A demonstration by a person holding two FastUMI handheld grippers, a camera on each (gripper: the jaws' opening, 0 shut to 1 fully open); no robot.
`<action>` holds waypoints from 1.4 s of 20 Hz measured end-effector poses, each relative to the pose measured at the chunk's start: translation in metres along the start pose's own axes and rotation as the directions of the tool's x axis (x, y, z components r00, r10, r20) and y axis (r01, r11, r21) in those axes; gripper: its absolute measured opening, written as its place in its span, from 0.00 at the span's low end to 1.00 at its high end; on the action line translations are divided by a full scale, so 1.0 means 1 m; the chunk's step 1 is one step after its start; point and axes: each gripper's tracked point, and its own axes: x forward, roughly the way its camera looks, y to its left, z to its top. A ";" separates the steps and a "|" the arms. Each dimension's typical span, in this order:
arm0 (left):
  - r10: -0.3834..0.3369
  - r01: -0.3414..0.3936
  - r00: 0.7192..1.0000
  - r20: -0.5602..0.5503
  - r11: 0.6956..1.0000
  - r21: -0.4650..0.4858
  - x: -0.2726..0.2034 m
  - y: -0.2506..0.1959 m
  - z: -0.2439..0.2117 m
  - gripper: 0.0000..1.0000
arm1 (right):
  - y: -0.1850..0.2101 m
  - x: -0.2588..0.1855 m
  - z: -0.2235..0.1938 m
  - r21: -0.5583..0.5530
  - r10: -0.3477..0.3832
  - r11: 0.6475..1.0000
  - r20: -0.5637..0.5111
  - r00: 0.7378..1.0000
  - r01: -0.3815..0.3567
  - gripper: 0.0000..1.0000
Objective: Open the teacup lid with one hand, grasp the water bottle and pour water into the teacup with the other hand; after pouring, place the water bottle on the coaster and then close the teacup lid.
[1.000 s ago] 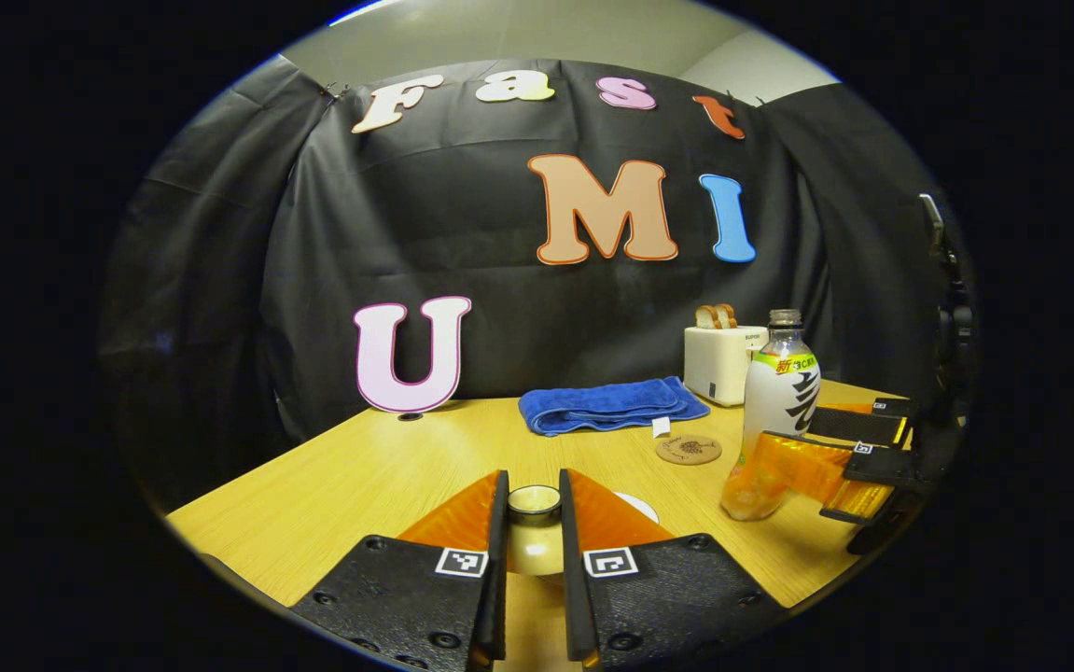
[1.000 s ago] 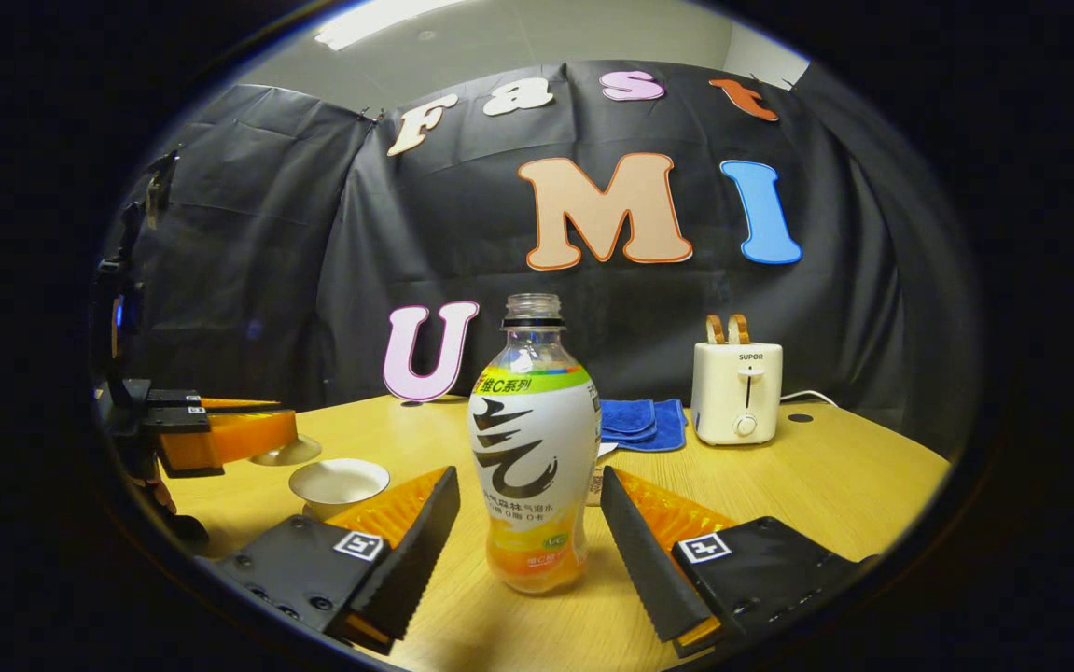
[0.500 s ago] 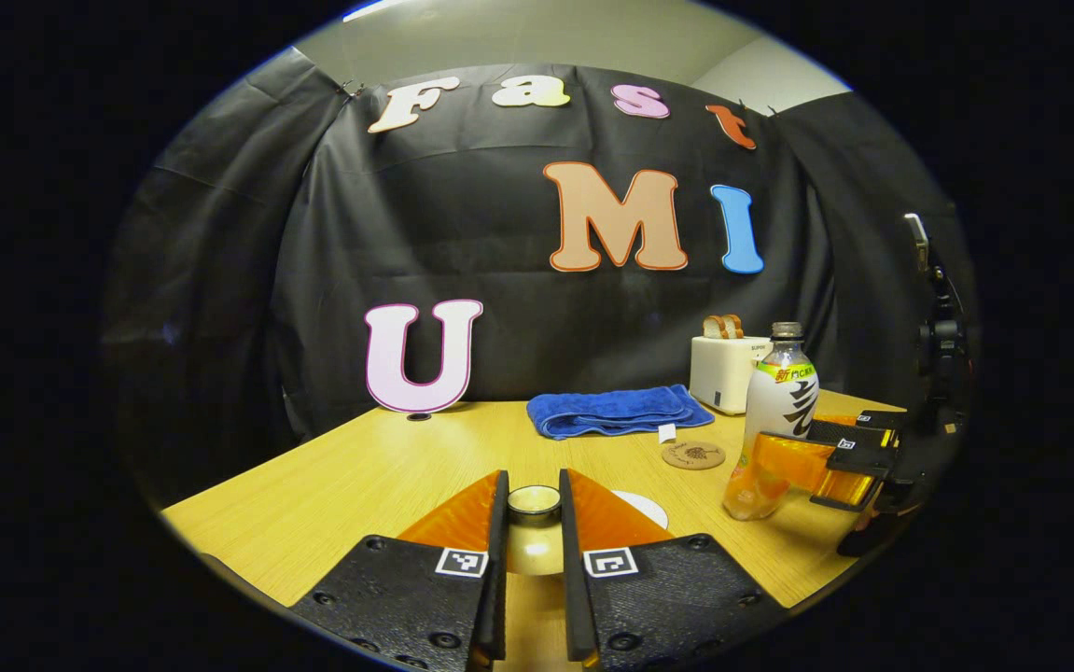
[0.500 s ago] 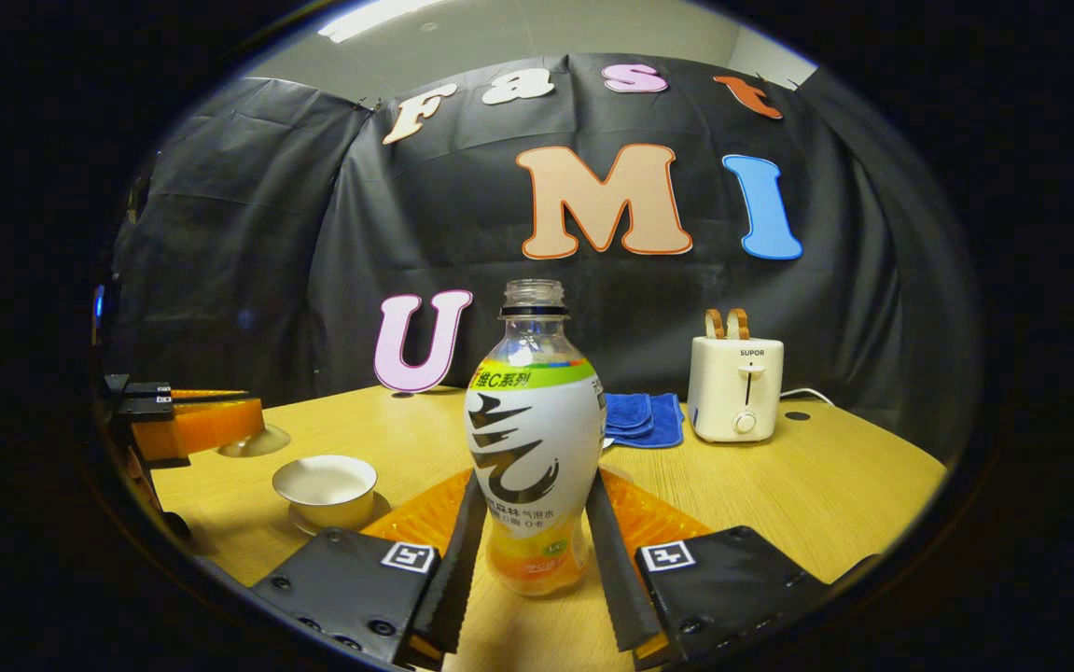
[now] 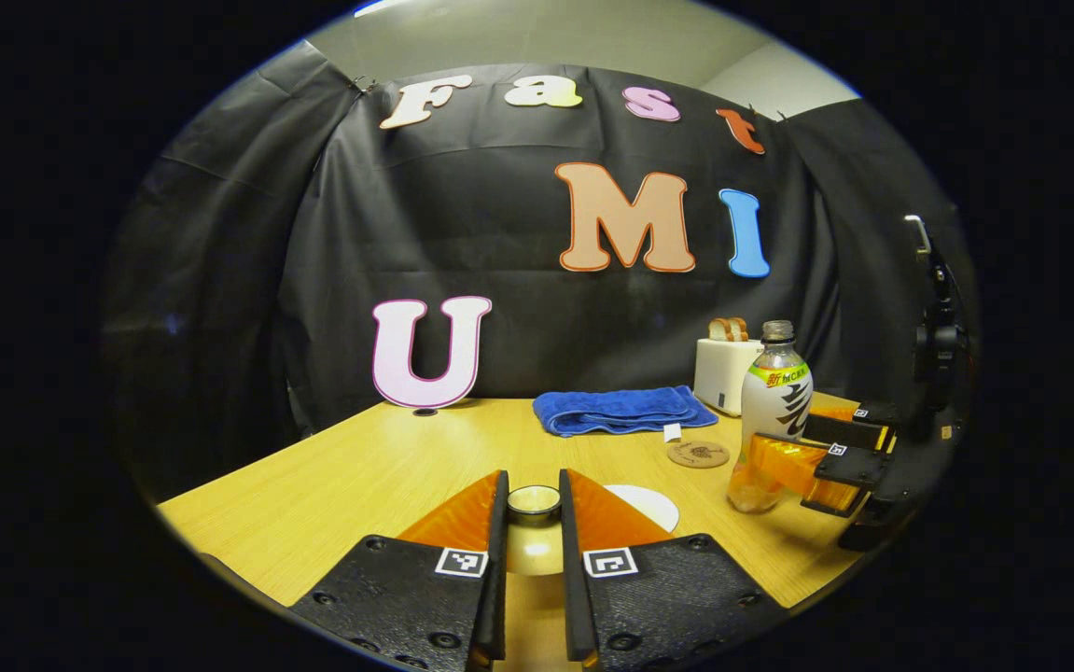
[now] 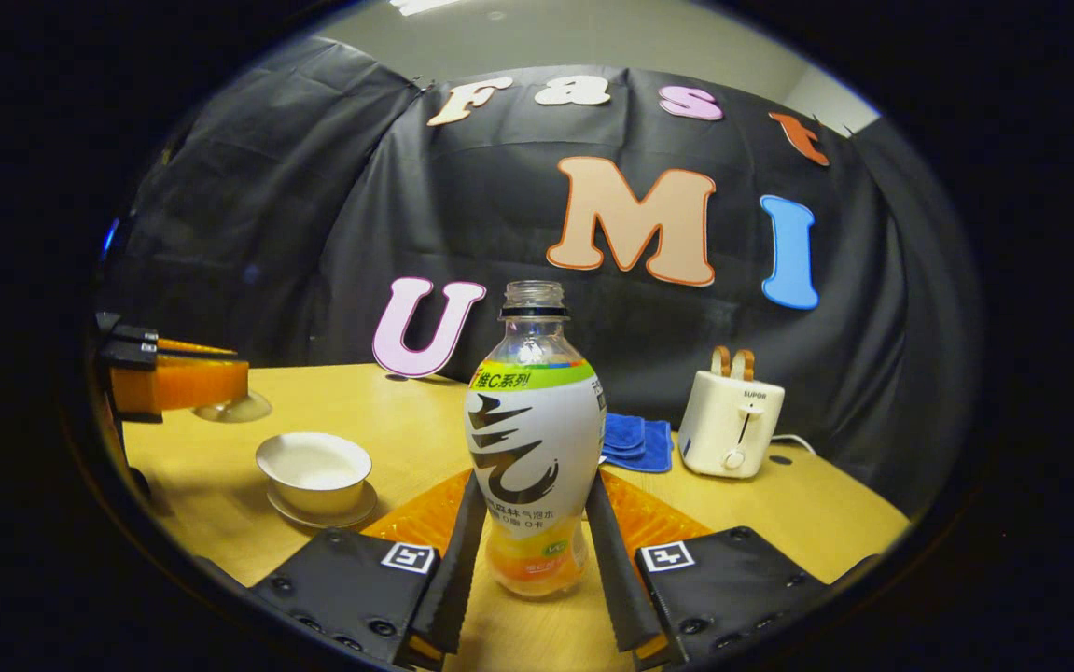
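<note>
My left gripper (image 5: 534,487) is shut on the knob of the cream teacup lid (image 5: 534,553), held above the table. In the right gripper view the same lid (image 6: 236,408) hangs under the left gripper (image 6: 177,385), up and to the left of the open white teacup (image 6: 314,464) on its saucer (image 6: 324,515). My right gripper (image 6: 534,527) is shut on the lower body of the uncapped water bottle (image 6: 534,429), which holds orange liquid. The bottle (image 5: 775,403) stands upright right of the round coaster (image 5: 698,455). Whether its base touches the table I cannot tell.
A folded blue towel (image 5: 625,411) lies at the back of the wooden table (image 5: 331,485). A white toaster (image 6: 732,422) with bread in its slots stands to the towel's right. The table's front edge runs just under both grippers.
The right gripper's fingers went from spread beside the bottle to shut on it, and its view has since tilted. The left gripper drifted a little away with the lid.
</note>
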 end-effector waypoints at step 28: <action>0.070 -0.070 0.998 0.004 0.997 -0.037 -0.014 0.047 0.008 0.23 | 0.012 0.016 0.015 -0.803 0.065 0.595 0.098 0.993 0.040 0.65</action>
